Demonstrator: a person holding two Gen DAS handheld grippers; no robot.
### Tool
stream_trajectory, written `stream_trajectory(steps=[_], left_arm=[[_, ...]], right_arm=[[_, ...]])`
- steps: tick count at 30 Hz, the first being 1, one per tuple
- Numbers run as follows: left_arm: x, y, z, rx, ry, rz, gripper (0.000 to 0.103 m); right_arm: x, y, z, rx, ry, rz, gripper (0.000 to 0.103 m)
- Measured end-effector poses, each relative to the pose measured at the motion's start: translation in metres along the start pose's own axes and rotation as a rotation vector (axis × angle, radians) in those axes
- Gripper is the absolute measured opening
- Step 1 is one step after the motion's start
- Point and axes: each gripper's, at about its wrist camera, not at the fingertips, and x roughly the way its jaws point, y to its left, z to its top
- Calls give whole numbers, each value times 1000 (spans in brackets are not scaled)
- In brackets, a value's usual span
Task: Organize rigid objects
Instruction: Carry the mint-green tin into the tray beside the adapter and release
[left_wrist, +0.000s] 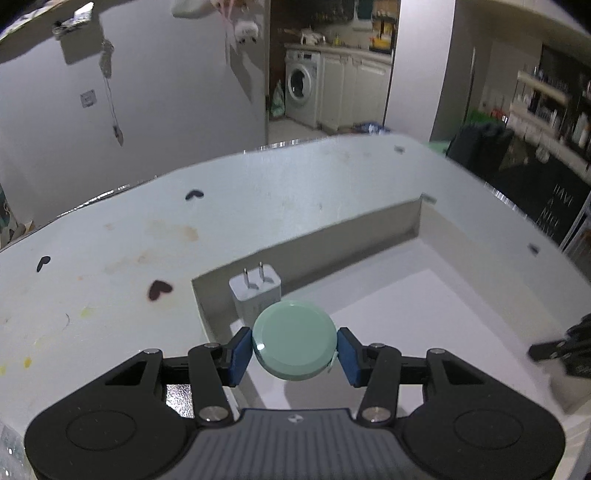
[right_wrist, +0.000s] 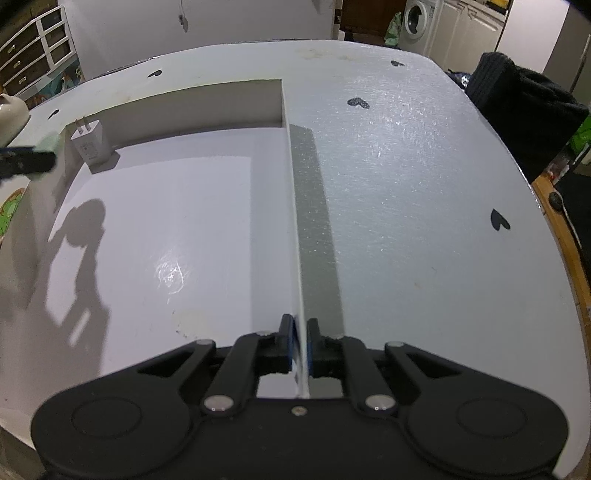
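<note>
Here, in the left wrist view, the left gripper (left_wrist: 294, 345) sat at the six o'clock part of the frame, its blue pads (left_wrist: 239, 350) clamped on either side of a round mint-green disc (left_wrist: 294, 339). The disc was held above the near left corner of a shallow white box (left_wrist: 413, 225). Just beyond the disc, toward twelve o'clock, a white plug adapter (left_wrist: 255, 295) stood inside that corner of the box, its two prongs pointing up and its body close against the box wall. The box lay on a pale table (left_wrist: 110, 266) marked with small dark heart shapes and some yellowish stains. At three o'clock, near the frame edge, a blurred black piece of the right gripper (left_wrist: 561, 350) reached in over the box.

In the right wrist view, the right gripper (right_wrist: 301, 347) was at six o'clock, its jaws together on the thin right wall of the white box (right_wrist: 293, 221), one pad on each side of it. The adapter (right_wrist: 90, 146) stood in the far left corner, around ten o'clock. At nine o'clock the left gripper (right_wrist: 26, 162) appeared blurred, with a smear of green beside it, near the adapter and the left wall. The table (right_wrist: 424, 221) stretched away toward three o'clock.
</note>
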Motion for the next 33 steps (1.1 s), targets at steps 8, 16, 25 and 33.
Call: stream_trajectory(steps=[8, 16, 25, 33], left_arm=[[19, 4, 1, -3, 34, 11, 50], [24, 2, -2, -4, 55, -3, 59], [17, 0, -3, -10, 41, -6, 74], [1, -7, -5, -9, 13, -30, 92]], right_arm=[[1, 1, 1, -1, 7, -6, 8], [0, 1, 1, 0, 7, -5, 8], [1, 1, 1, -2, 7, -7, 8], [1, 1, 1, -2, 6, -7, 8]])
